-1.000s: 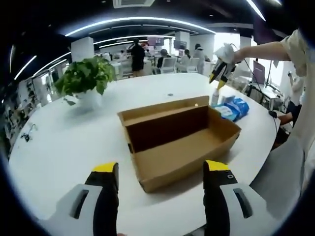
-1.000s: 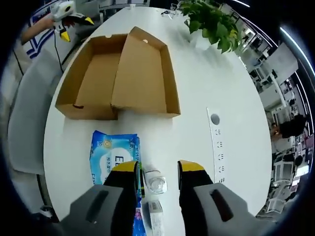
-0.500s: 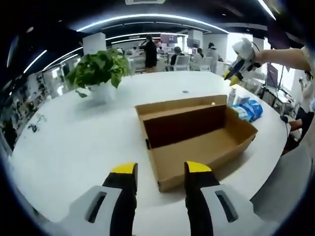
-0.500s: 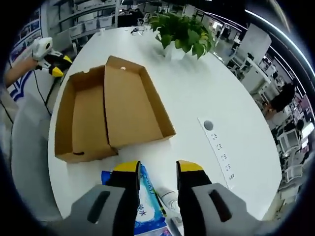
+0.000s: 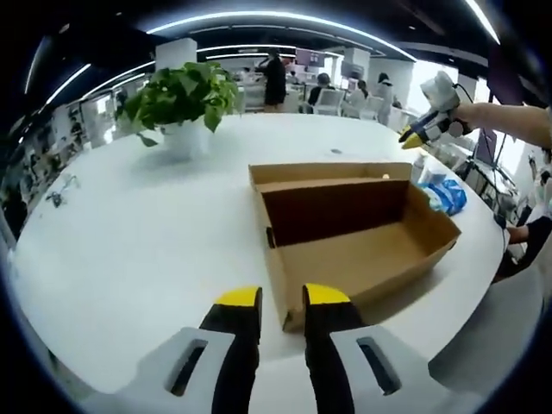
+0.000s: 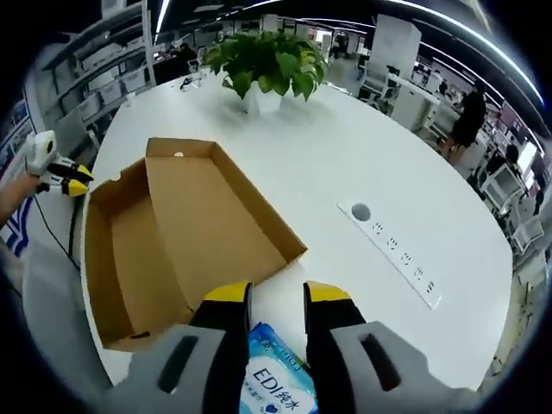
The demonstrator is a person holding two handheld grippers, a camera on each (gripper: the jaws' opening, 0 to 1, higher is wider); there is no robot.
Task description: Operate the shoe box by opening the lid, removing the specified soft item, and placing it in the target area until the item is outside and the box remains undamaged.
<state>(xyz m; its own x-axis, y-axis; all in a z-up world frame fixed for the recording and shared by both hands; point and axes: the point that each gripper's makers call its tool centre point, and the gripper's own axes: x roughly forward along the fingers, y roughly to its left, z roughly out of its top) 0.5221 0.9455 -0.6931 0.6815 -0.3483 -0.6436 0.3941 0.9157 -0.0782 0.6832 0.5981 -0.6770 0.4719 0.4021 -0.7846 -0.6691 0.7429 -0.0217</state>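
Blue wipes pack [image 6: 278,390], soft, light and slick-filmed by judgement, lies outside the open shoe box [image 6: 172,233] near the surface [image 6: 379,155] edge, between the narrow-set right hand-held gripper [image 6: 274,295]; pinch mid-pack; left hand-held gripper [image 5: 282,299] narrow, empty.

Open shoe box [image 5: 354,233] sits mid-table [image 5: 129,241], lid [image 6: 220,224] folded flat beside the tray, inside bare, so entry from above is free. Left gripper [image 5: 282,300] sits just off the box's near corner with its tips nearly together. Wide free tabletop toward the potted plant [image 5: 183,99]. Blue wipes pack [image 6: 274,379] lies between the right gripper [image 6: 276,295] tips, close to the box. Power strip [image 6: 392,248] set flush in the table beyond the lid.
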